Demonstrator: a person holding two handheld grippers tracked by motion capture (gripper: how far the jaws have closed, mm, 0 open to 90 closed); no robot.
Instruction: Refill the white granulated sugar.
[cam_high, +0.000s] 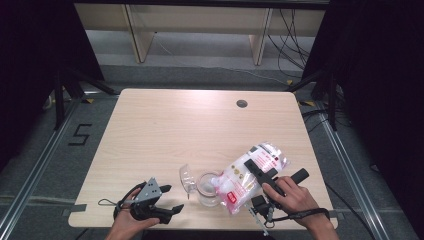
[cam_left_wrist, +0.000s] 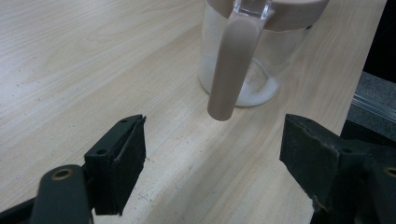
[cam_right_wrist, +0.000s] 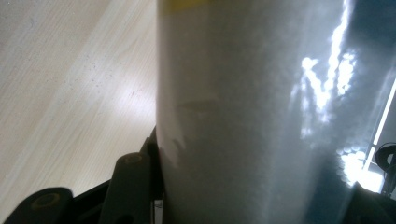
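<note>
Right gripper (cam_high: 263, 176) is clamped across the plastic bag (cam_high: 252, 172) of white granules, jaws on either side of its mid-body; in the right gripper view the bag (cam_right_wrist: 243, 116) sits right between the jaws. Bag's long axis runs diagonally on the tabletop (cam_high: 165, 130), from far-right down toward near-left, with its lower end tipped over the mouth of the clear jar (cam_high: 207, 189). That is the relation that matters: bag mouth sits just above and right of the jar rim, touching or nearly so, can't tell which. The jar stands upright near the front edge, between the two hands, its hinged lid (cam_high: 186, 177) flipped open to the left. White powder already lies in the jar bottom (cam_left_wrist: 254, 91). Left gripper (cam_high: 167, 197) has its jaws standing apart and nothing between them; it rests low on the tabletop just left of the jar, pointing at it, with the jar's beige handle (cam_left_wrist: 231, 70) straight ahead in the left gripper view. Right hand (cam_high: 292, 195) is nearer the bag, wrist angled inward. Next move likely needs the bag's rear end raised along that axis to keep pouring; the left could steady the jar.
</note>
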